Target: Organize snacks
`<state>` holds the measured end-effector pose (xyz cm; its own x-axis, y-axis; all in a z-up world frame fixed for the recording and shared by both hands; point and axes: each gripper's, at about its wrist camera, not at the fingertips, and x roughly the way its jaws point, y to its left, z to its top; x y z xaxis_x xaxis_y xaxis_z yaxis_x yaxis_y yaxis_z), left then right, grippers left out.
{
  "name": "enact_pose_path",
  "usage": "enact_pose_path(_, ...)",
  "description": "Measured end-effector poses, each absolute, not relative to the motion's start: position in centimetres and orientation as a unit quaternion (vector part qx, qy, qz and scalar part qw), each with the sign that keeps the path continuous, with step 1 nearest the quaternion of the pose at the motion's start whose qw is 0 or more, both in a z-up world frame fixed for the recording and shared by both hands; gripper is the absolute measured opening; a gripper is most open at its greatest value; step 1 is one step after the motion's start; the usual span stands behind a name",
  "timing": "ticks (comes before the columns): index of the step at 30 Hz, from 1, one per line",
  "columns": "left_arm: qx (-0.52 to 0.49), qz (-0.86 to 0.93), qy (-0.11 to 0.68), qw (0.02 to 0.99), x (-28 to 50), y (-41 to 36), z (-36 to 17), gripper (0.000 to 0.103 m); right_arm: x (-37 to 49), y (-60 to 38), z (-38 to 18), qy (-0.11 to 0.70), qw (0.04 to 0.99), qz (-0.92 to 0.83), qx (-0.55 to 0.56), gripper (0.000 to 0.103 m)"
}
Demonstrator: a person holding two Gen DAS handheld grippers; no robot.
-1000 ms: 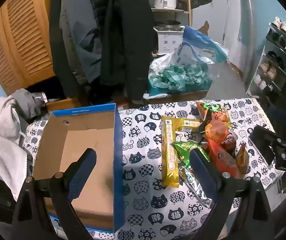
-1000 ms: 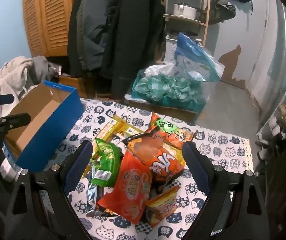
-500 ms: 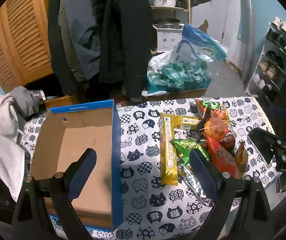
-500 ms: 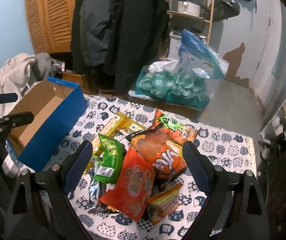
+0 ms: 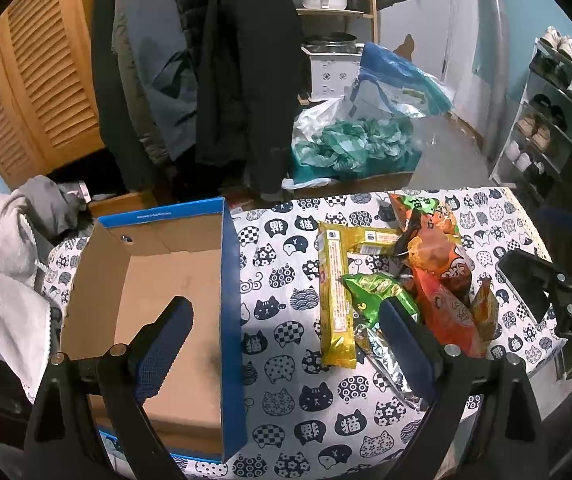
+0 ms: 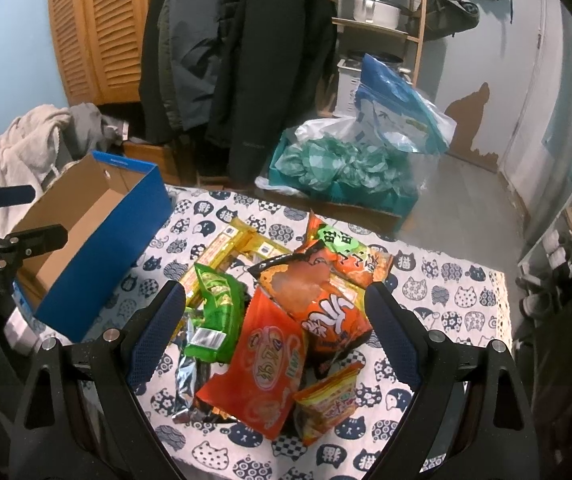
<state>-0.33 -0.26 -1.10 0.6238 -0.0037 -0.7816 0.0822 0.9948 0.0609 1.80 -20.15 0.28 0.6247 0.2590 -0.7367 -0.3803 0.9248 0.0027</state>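
Both grippers empty, jaws wide: right gripper (image 6: 274,322) hovers right over snack pile (image 6: 286,300) mid-table, nearer than left gripper (image 5: 286,344) above the blue box (image 5: 230,272) rim at the left edge.

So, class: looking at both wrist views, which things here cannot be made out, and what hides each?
- Crinkled silver foil packet: right wrist view, mostly buried under the green snack bag.
- Open blue cardboard box: left wrist view, its near end is covered by the left gripper.
- Small print on the long yellow wrapper: too small.
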Motion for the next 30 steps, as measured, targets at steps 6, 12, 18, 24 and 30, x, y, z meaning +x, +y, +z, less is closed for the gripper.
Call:
enact_pose_path(6, 0.046, -0.024, 0.433, 0.9, -0.33, -0.24, -1.1, 0.095, 1.8, -20.18, 0.28, 0.395, 0.898, 0.179, -0.077, 0.09)
enact_pose_path(12, 0.046, -0.023, 0.433, 0.9, -0.34, -0.25, -1.11, 0.095, 1.83, -20.2, 0.31, 0.396, 0.898, 0.179, -0.077, 0.09)
enact_pose_path(18, 0.046, -0.024, 0.433, 0.9, -0.37, -0.33, -1.19, 0.095, 1.83, -20.19, 0.29, 0.396, 0.898, 0.178, -0.077, 0.09)
enact_pose_path(24, 0.047, -0.024, 0.434, 0.9, -0.44, -0.4, -1.28, 0.095, 1.83, -20.17, 0.29, 0.396, 0.898, 0.178, -0.077, 0.09)
enact_pose_path(30, 0.047, -0.023, 0.434, 0.899, -0.45, -0.44, -1.29, 0.095, 1.81, -20.16, 0.29, 0.396, 0.897, 0.178, -0.077, 0.09)
